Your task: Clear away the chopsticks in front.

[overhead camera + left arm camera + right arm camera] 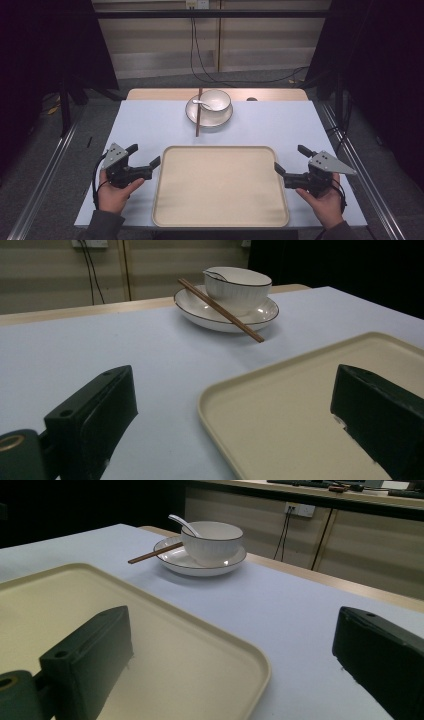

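A cream tray [220, 220] lies empty at the near middle of the table. At the far middle a white bowl [215, 99] with a white spoon [202, 103] in it stands on a white plate [222, 118]. Brown chopsticks [198, 119] rest across the plate's left rim. My left gripper [144, 155] is open beside the tray's left edge, one jaw over the tray rim [210, 390]. At the tray's right edge my right gripper [294, 159] is open, nothing between its jaws. The bowl [237, 287] [212, 541] stands far ahead of both grippers.
The table is covered with a pale blue sheet [150, 125], and a wooden strip [160, 94] runs along its far edge. Cables [197, 50] hang down the back wall. Metal rails [45, 175] flank the table on both sides.
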The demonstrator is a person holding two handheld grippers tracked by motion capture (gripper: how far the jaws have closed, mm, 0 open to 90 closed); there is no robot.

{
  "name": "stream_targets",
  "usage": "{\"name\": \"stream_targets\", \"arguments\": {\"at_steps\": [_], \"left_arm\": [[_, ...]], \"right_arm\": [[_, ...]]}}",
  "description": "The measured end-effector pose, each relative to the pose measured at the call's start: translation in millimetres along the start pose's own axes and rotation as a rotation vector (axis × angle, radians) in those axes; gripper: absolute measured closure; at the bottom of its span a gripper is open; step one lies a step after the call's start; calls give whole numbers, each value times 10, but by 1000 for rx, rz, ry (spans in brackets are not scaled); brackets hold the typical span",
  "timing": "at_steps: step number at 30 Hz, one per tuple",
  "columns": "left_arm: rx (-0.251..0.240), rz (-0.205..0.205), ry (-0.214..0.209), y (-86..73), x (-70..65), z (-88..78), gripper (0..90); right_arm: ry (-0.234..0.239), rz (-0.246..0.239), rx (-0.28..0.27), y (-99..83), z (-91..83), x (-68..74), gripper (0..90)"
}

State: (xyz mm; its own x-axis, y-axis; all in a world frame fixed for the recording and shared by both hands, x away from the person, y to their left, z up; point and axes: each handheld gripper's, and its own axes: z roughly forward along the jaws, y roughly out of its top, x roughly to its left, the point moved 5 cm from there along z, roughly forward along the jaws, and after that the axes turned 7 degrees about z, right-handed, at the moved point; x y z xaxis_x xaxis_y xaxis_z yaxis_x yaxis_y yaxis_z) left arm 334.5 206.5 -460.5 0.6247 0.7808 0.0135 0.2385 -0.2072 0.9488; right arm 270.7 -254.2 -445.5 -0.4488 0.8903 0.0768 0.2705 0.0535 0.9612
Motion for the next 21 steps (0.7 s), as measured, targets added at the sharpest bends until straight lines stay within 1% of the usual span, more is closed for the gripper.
{"name": "stream_targets", "arguments": {"at_steps": [5,6,7,9,12,13,14,16,17,19,20,21], "left_arm": [[5,1,-6,-7,10,16,44],[6,2,1,-7,20,14,44],[5,-7,6,0,41,18,45],[4,-11,21,17,55,28,45],[-4,-9,20,66,54,62,45],[-2,-6,26,84,54,77,46],[-3,-8,17,103,47,104,48],[4,2,18,138,31,159,49],[4,5,11,156,18,189,50],[7,6,5,193,4,257,52],[7,1,7,216,-1,292,53],[7,1,7,216,-1,292,53]], "right_arm": [[8,-8,-4,5,3,35,25],[9,-9,-2,7,-1,38,25],[7,-7,-5,9,-1,35,25],[3,-5,-10,11,0,27,25],[0,-2,-5,9,-15,28,25],[4,-4,-5,7,-16,31,25],[12,-9,-8,7,-14,36,25],[10,-7,-9,9,-21,43,25],[12,-8,-11,11,-21,44,26],[4,-10,-17,16,-22,45,27],[12,-9,-16,15,-20,48,27],[12,-16,-17,16,-22,45,27]]}}
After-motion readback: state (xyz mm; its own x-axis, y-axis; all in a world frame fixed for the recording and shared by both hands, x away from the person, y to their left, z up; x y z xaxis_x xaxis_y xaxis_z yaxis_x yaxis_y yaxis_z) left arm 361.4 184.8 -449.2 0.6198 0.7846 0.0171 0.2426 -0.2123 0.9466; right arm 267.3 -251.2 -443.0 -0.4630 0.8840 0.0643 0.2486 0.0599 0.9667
